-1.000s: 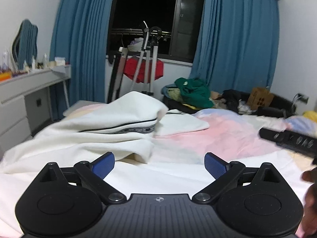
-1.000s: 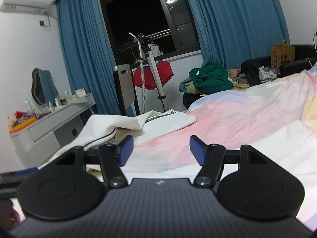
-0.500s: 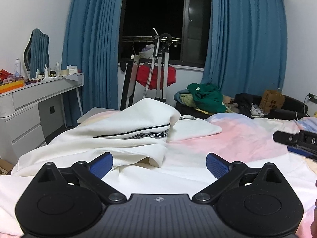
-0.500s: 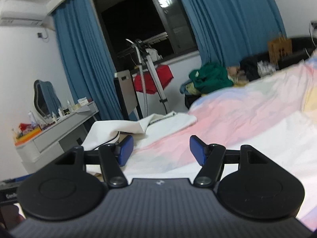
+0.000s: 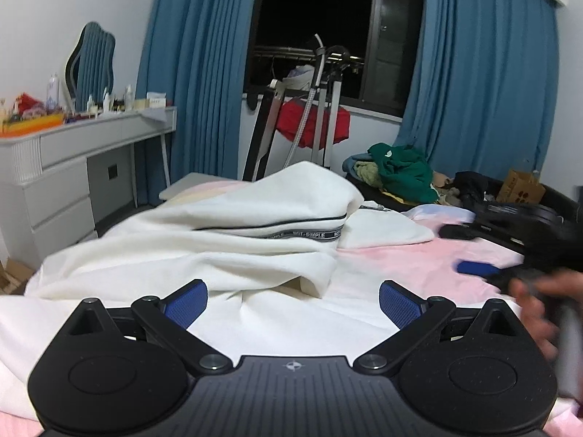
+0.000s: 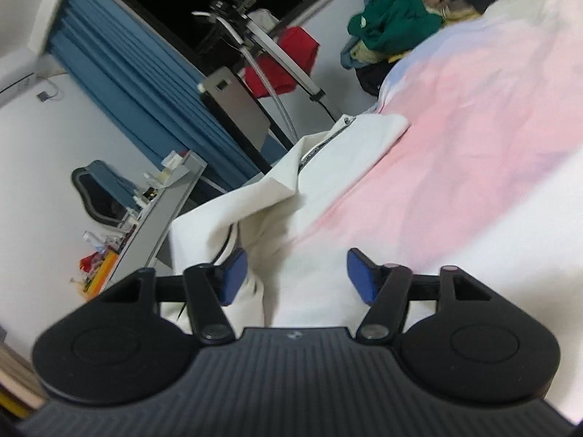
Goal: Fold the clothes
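Note:
A white garment with a dark printed band lies crumpled on the bed, bunched into a raised fold. It also shows in the right wrist view. My left gripper is open and empty, low over the bed just in front of the garment's near edge. My right gripper is open and empty, rolled to one side, with the garment's hem between and just beyond its fingers. The right gripper also shows blurred at the right of the left wrist view.
The bed has a pink and white sheet. A grey dresser with bottles stands at the left. A garment steamer stand with red cloth stands by the window. A pile of green clothes lies beyond the bed.
My right gripper has swung in toward the garment and rolled sideways, so its view tilts. The left gripper has held nearly still. Both stay open.

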The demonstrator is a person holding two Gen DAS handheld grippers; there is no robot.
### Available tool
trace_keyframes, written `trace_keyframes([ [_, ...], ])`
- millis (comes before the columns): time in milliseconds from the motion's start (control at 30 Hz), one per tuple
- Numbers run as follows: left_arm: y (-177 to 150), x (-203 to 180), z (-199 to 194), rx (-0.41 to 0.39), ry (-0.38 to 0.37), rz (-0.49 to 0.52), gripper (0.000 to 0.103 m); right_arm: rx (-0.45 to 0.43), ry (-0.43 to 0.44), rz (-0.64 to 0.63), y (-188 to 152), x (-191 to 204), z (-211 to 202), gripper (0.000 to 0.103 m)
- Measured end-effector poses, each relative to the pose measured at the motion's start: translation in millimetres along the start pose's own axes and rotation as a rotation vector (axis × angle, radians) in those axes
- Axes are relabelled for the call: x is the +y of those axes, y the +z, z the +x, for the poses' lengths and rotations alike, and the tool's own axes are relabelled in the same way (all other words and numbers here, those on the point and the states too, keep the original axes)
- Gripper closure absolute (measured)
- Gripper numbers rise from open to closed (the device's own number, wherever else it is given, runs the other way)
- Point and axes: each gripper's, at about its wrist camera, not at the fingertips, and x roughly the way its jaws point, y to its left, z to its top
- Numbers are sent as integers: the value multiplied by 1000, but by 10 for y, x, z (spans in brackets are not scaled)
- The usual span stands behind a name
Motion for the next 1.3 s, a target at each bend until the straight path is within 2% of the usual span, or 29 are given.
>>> trace_keyframes([
  [167, -37, 120, 149, 13, -18, -47, 2, 6, -58, 120, 233, -180, 970, 45],
  [233, -57, 174, 221, 21, -26, -63, 2, -10, -121, 132, 308, -273, 1311, 47],
  [300, -77, 228, 293, 30, -34, -80, 2, -24, -163, 169, 380, -404, 1593, 59],
  [367, -97, 281, 365, 38, -43, -96, 2, -77, -155, 212, 454, -512, 1760, 64],
  [433, -120, 315, 441, 41, -43, -100, 2, -123, -175, 197, 550, -546, 1898, 76],
  [467, -134, 317, 491, 45, -37, -97, 2, -143, -193, 185, 596, -558, 1959, 89],
  [500, -152, 331, 546, 55, -37, -98, 2, -159, -212, 185, 640, -576, 1999, 96],
  [533, -167, 346, 609, 72, -40, -104, 2, -171, -225, 181, 677, -580, 2014, 97],
  [633, -190, 377, 746, 111, -42, -136, 2, -214, -258, 108, 766, -494, 1922, 98],
  [733, -190, 367, 770, 111, -35, -141, 2, -257, -288, 78, 898, -516, 1617, 98],
  [867, -183, 319, 707, 93, -34, -125, 2, -324, -347, 49, 1109, -757, 956, 98],
  [1067, -178, 229, 564, 60, -51, -87, 2, -402, -522, 63, 1387, -1338, -97, 98],
  [1133, -179, 196, 553, 57, -54, -69, 2, -413, -555, 81, 1481, -1496, -364, 98],
  [1300, -186, 114, 579, 61, -51, -25, 2, -395, -562, 47, 1627, -1483, -528, 98],
])
